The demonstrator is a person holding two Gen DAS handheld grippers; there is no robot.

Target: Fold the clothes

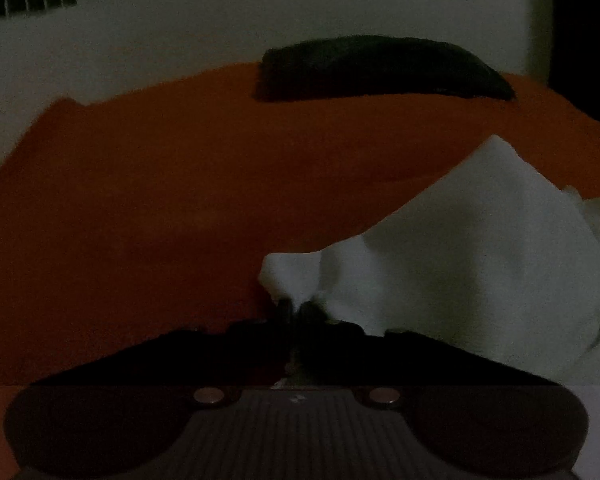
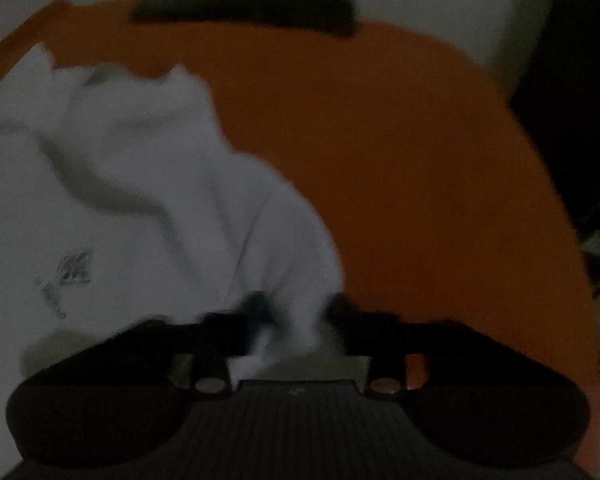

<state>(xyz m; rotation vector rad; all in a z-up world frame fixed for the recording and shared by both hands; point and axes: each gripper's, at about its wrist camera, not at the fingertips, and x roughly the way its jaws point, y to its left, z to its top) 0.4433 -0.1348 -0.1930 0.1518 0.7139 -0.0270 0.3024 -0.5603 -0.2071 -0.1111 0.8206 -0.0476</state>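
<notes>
White cloth: a shirt, rumpled, lies on the orange bed; a small grey print shows at 8 o'clock in the right view.
Dark item: a folded dark garment sits at 12 o'clock, far end of the bed, well apart from the shirt; likely a finished piece set out of the way.
Left gripper: jaws drawn together on a corner of the shirt, pinched right at the tips. Cloth rises from the pinch toward 2 o'clock, so the edge looks lifted clear of the bed.
Right gripper: jaws part way closed with a bunch of shirt between them; fabric spills back through the gap. Blur hides whether the pads truly bite, though the gathered cloth suggests a hold.
Why held so: two pinches on separate edges of one shirt, probably to spread it flat or carry one side over for a fold.
Pose, left: low and level, pointing across the bed toward the wall.
Pose, right: higher, tilted down, shirt filling 9 to 11 o'clock.
Light: dim, grainy; seams and sleeves too unclear to name.
</notes>
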